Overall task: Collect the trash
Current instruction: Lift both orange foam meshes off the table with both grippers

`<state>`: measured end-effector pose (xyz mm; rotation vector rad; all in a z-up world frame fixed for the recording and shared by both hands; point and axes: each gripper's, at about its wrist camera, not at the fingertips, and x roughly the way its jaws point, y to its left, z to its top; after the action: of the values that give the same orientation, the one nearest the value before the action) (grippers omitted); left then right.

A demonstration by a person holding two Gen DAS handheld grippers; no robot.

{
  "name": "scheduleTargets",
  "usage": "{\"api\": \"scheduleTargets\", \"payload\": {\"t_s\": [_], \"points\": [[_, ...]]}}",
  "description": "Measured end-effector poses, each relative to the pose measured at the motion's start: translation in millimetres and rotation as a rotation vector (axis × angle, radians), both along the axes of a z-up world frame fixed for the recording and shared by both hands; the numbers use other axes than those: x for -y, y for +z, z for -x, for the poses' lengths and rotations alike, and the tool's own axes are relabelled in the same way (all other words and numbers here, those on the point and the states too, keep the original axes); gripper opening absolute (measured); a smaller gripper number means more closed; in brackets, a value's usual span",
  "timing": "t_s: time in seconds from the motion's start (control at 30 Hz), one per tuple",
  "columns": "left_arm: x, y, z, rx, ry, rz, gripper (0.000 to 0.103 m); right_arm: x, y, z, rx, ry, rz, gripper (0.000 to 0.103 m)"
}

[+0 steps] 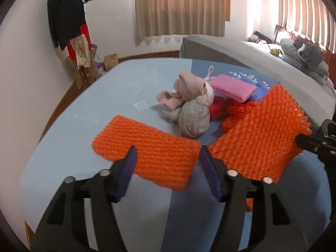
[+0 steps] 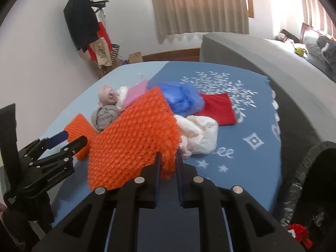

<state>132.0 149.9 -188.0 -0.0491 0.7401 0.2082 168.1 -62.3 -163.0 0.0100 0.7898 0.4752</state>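
Observation:
Two orange foam nets are here. One orange net (image 1: 147, 149) lies flat on the blue table; my left gripper (image 1: 168, 157) is open, its jaws on either side of the net's near edge. It also shows in the right wrist view (image 2: 78, 130), with the left gripper (image 2: 67, 139) at it. My right gripper (image 2: 168, 159) is shut on the second orange net (image 2: 136, 138) and holds it lifted and tilted above the table; this net also shows in the left wrist view (image 1: 258, 134). A black trash bag (image 2: 310, 178) stands at the right.
On the table lie rolled pink and grey cloths (image 1: 189, 103), a pink pad (image 1: 233, 87), a blue plastic bag (image 2: 180, 98), a red cloth (image 2: 218, 109) and a white crumpled bag (image 2: 199, 134). A grey bed (image 2: 262, 63) lies behind. A coat rack (image 1: 67, 21) stands at left.

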Motion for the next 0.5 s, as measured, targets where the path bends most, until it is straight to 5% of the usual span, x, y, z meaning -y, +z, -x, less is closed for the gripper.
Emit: {"api": "scheduleTargets", "payload": {"t_s": [0.07,0.27,0.5], "points": [[-1.6,-3.1,-3.2,-0.023,0.003,0.009,0.032,4.2,2.0,-1.5,0.007,-0.018,0.004,0.013],[-2.9,-7.0,-7.1,-0.042,-0.018,0.028,0.000,9.5,9.3,-0.2,0.023,-0.024,-0.011,0.013],[-0.2,2.9,2.3,-0.002,-0.017,0.032,0.000,4.8,8.4,3.7,0.018,-0.008,-0.011,0.013]]}}
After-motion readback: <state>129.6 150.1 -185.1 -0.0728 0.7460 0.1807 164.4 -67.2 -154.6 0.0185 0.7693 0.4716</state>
